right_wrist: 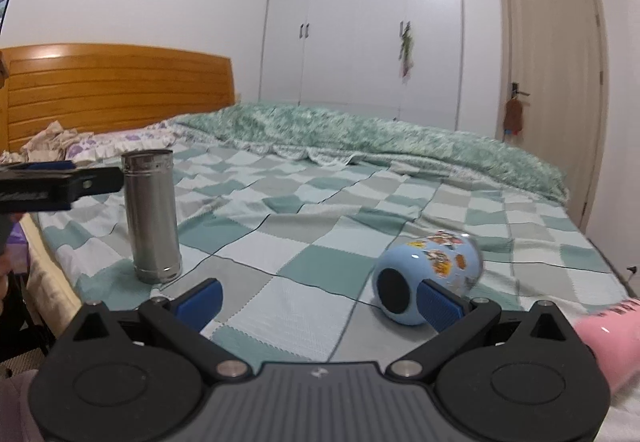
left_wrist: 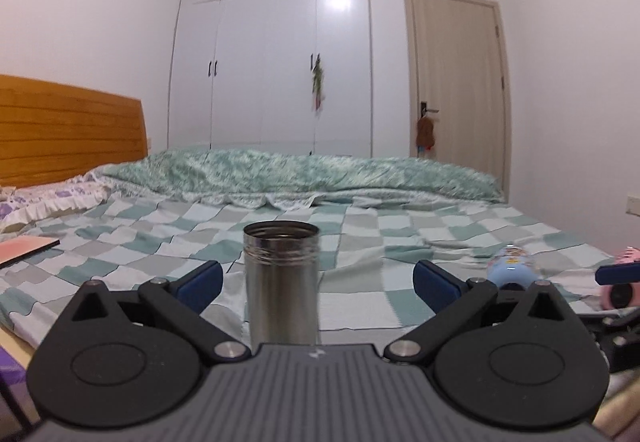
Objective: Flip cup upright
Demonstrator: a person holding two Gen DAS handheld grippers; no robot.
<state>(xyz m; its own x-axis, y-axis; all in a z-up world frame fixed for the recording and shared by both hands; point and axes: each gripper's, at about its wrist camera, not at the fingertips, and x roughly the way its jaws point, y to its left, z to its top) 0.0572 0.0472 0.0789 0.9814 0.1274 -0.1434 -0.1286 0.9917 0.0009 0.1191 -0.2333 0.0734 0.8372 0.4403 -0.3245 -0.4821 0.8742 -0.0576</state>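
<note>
Three cups: steel cup (right_wrist: 152, 216) upright, blue cup (right_wrist: 430, 276) and pink cup (right_wrist: 608, 338) lying | left gripper (left_wrist: 316, 284), right gripper (right_wrist: 318, 302) wide apart, empty

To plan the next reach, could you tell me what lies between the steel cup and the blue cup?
Only bare checkered bedspread between steel cup and blue cup, per right wrist view.

Steel cup (left_wrist: 281, 284) upright on bed (left_wrist: 400, 242)
</note>
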